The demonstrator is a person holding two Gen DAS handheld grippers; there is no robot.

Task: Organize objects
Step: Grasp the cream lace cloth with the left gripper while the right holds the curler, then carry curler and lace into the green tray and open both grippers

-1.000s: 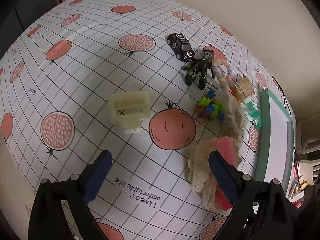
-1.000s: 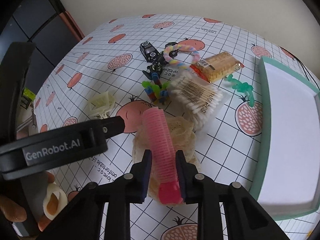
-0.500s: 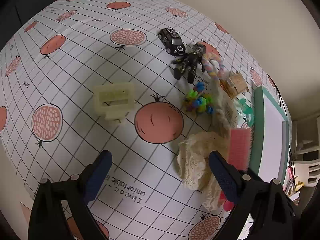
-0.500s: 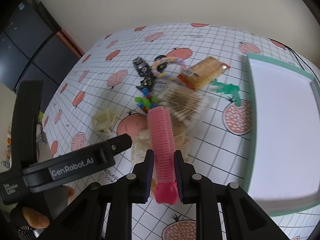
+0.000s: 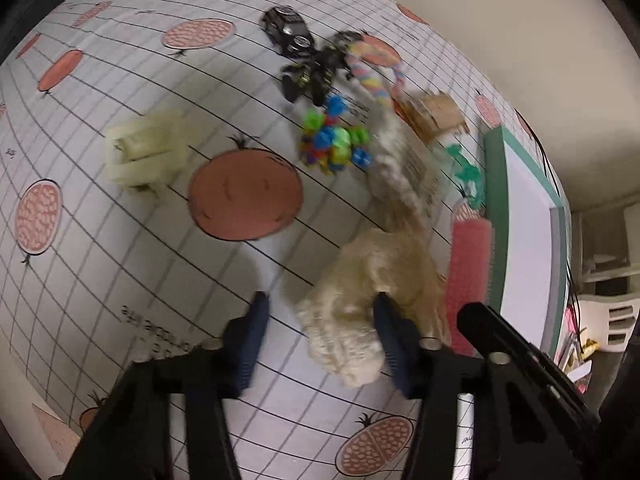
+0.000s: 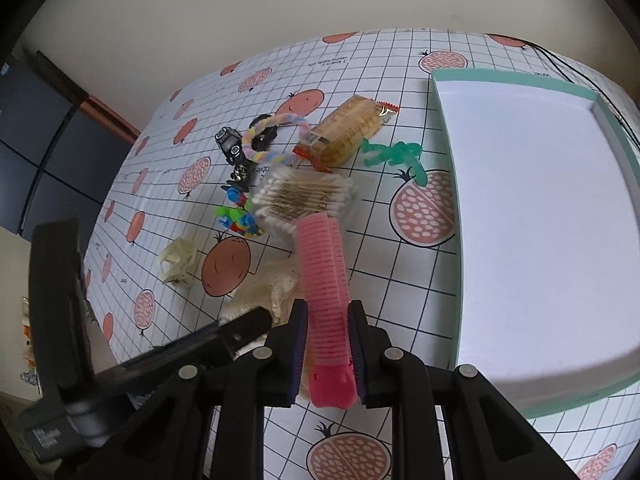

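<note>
So the right claw (image 6: pixel 328 344) was clamped on the pink hair roller (image 6: pixel 323 276), long axis pointing straight out ahead along the fingers, lifted above the counter (image 6: pixel 404 280). The teal-rimmed tray (image 6: pixel 448 152) lay just off to its right. Left claw (image 5: pixel 320 344) was open, straddling the edge of the cream lace cloth (image 5: pixel 372 280), so the right hand looked best placed for the drop.

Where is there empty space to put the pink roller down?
The tray with the green rim is bare inside. There is also open cloth left of the cream clip. It is crowded from the toy car to the cotton swabs and lace.
</note>
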